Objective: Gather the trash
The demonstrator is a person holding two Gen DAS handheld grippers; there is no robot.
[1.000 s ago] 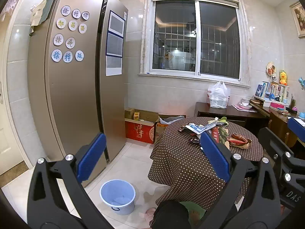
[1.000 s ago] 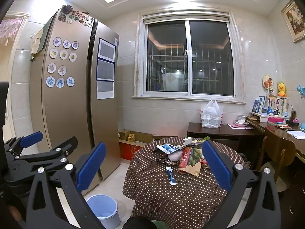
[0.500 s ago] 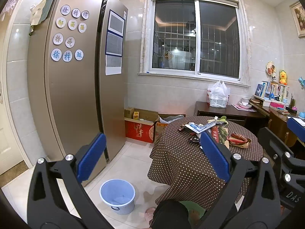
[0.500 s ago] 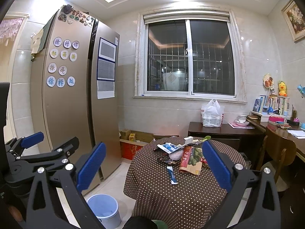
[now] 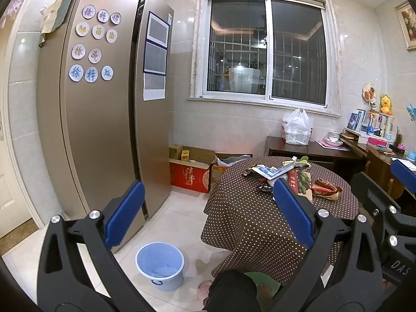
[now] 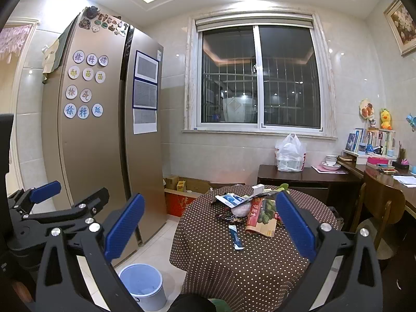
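Note:
Several pieces of trash lie on a round table with a brown dotted cloth [image 6: 249,262]: a blue-white wrapper strip [image 6: 236,237], a red-green snack bag [image 6: 262,213], a blue-white packet [image 6: 230,199] and dark wrappers [image 5: 325,186]. A light blue bin [image 5: 160,265] stands on the floor left of the table, also in the right wrist view [image 6: 141,284]. My left gripper [image 5: 208,215] is open and empty, held in the air short of the table. My right gripper [image 6: 208,223] is open and empty, beside it.
A tall gold fridge [image 5: 104,119] stands at the left. Cardboard boxes [image 5: 192,171] sit under the window. A dark sideboard [image 6: 306,179] carries a white plastic bag [image 6: 290,154]. A wooden chair [image 6: 382,208] and a cluttered desk stand at the right.

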